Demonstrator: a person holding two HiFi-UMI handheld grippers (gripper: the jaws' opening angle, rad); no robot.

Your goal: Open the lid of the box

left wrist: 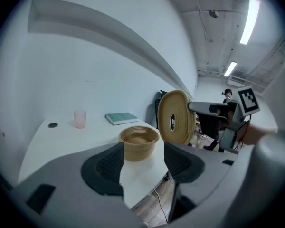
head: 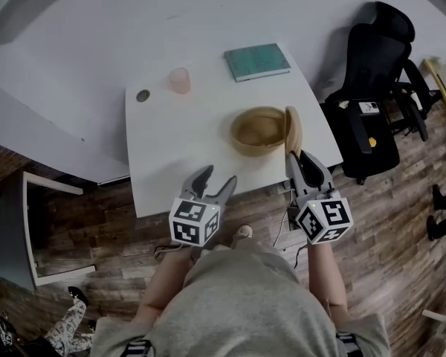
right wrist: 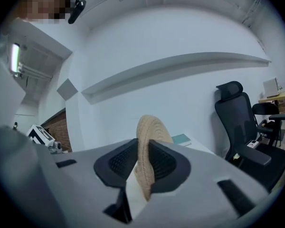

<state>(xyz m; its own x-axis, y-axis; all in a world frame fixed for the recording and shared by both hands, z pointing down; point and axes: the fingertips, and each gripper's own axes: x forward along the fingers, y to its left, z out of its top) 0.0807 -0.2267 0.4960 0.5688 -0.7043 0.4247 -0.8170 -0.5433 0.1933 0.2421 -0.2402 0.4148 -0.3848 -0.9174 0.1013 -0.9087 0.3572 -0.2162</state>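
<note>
The right tool point(head: 296, 157) is clamped on the rim of the woven lid point(head: 293, 129). In the right gripper view the right tool's point(right wrist: 143, 161) two dark pads press the lid point(right wrist: 149, 137) from both sides and the disc stands on edge between them. The left tool point(head: 219, 177) has its jaws spread and holds nothing. It hangs over the near edge of the bench, and in the left gripper view only the bench top and the box show through the gap of the left tool point(left wrist: 142, 151).

A wood-plank floor point(head: 401, 222) lies around a white bench point(head: 171, 140) that stands against a white wall. A black office chair point(head: 372, 88) stands to the right of the bench, well apart from the things on it.

At the far right of the bench top lies a teal book point(head: 256, 61), flat and closed. The box point(head: 256, 130), a round woven basket, stands uncovered near the right edge of the bench with its hollow facing up. The lid is upright just to the right of the box. The left gripper view shows the lid point(left wrist: 175, 118) lifted off and apart from the box point(left wrist: 139, 141), higher than its rim.

A pale pink cup point(head: 180, 80) stands upright at the far left, beside a small dark round disc point(head: 143, 95) set into the bench top.
</note>
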